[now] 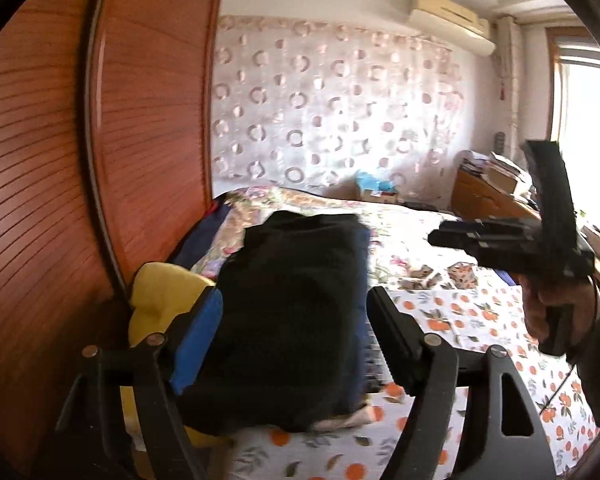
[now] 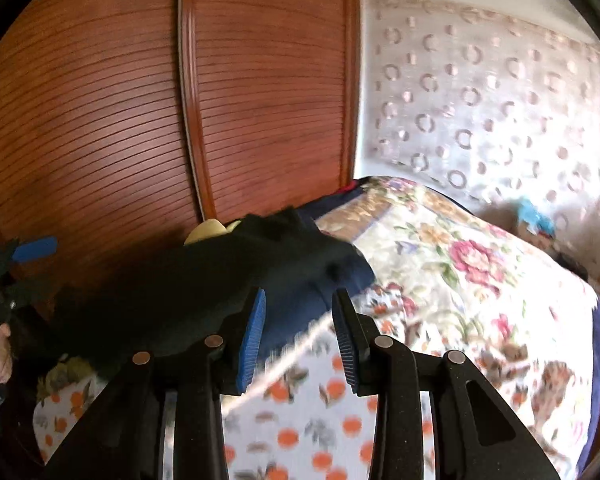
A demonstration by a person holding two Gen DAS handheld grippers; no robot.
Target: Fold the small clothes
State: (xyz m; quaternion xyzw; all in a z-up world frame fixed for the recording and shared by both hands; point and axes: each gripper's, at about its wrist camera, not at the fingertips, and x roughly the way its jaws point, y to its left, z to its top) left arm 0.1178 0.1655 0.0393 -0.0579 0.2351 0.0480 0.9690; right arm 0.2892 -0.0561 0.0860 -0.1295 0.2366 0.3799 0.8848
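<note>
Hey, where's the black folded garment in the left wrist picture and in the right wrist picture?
Left wrist view: black garment lies at centre, beyond the open left gripper, beside a yellow item.
Right wrist view: it lies left of centre, just beyond the open right gripper.
Shared landmark: the slatted wooden wardrobe door behind it.

A black garment [image 1: 296, 312] is seen folded on a white sheet [image 1: 472, 316] printed with orange fruit and grey-green leaves. Beneath the garment a yellow cloth [image 1: 160, 292] and a navy layer [image 2: 300, 320] are shown. A cream bedspread [image 2: 460, 280] is patterned with pink and gold flowers. Blue ribbed pads [image 2: 252, 340] are carried on black gripper fingers. The wardrobe doors [image 2: 100, 120] are reddish-brown, lined with dark horizontal grooves. The pale curtain [image 1: 332, 112] is dotted with mauve rings.
</note>
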